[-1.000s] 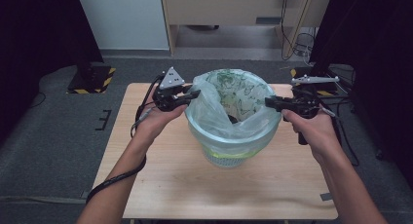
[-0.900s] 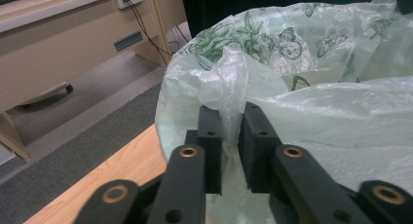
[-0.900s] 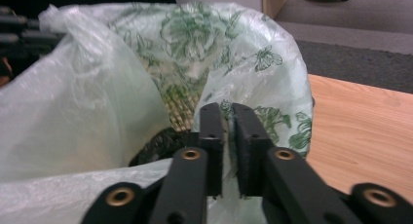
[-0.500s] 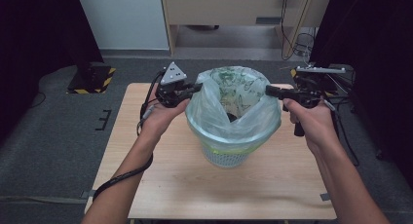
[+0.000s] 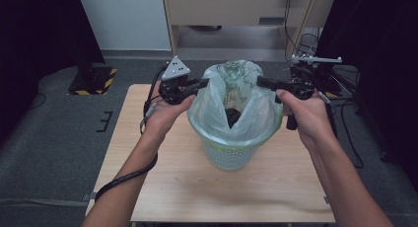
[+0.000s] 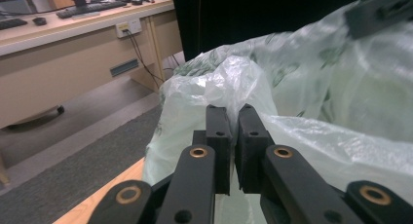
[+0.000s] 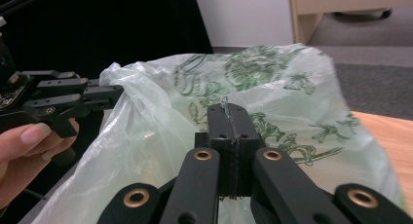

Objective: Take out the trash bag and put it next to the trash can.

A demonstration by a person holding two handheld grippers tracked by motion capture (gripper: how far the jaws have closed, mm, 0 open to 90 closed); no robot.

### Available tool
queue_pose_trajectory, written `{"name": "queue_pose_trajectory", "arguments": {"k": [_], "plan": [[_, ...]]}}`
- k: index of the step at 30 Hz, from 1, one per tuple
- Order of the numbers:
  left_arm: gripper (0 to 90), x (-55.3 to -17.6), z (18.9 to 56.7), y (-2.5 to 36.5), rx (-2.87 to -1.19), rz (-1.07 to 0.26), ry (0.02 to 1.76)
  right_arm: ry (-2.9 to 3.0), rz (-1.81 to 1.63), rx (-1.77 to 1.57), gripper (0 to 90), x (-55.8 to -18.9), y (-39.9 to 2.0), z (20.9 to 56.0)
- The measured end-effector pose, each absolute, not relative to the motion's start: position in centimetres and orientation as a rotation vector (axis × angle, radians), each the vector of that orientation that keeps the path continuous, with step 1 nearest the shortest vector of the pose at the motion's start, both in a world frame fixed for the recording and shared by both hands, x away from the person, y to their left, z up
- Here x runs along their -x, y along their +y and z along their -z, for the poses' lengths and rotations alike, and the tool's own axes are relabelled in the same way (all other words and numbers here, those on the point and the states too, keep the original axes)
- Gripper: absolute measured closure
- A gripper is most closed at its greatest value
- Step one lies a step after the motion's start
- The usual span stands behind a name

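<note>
A pale green see-through plastic bag (image 5: 217, 104) with green print lines a white mesh basket (image 5: 230, 157) at the middle of the wooden table (image 5: 162, 187). My left gripper (image 5: 204, 83) is shut on the bag's left rim, and my right gripper (image 5: 260, 81) is shut on its right rim. Both hold the rims up above the basket. In the left gripper view the jaws (image 6: 233, 122) pinch the film of the bag (image 6: 336, 92). The right gripper (image 7: 229, 112) has a wisp of the bag (image 7: 263, 73) sticking up between its jaws. Something dark (image 5: 231, 116) lies inside the bag.
A wooden desk (image 5: 236, 10) and a white panel (image 5: 123, 19) stand behind the table. On the floor at the left is a black base with yellow stripes (image 5: 93, 80). Cables (image 5: 347, 131) trail off the table's right side.
Both grippers have risen and drawn closer together, lifting the bag's rims higher out of the basket and narrowing its mouth.
</note>
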State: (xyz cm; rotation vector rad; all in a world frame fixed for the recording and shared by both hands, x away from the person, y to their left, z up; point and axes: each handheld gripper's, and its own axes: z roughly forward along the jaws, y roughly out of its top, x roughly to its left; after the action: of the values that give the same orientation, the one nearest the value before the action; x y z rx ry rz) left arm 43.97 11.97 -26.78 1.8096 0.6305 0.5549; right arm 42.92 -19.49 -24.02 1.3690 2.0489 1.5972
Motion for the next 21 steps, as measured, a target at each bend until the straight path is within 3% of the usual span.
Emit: {"name": "queue_pose_trajectory", "arguments": {"k": [10, 21], "plan": [[85.8, -43.7, 25.7, 10.6, -1.799, -0.548, 0.597, 2.034, -1.695, -1.354, 90.0, -43.0, -18.2, 22.7], [85.7, -42.1, 27.1, 8.8, -1.856, -0.529, 0.527, 2.084, -1.705, -1.369, 90.0, -43.1, -16.5, 24.4]]}}
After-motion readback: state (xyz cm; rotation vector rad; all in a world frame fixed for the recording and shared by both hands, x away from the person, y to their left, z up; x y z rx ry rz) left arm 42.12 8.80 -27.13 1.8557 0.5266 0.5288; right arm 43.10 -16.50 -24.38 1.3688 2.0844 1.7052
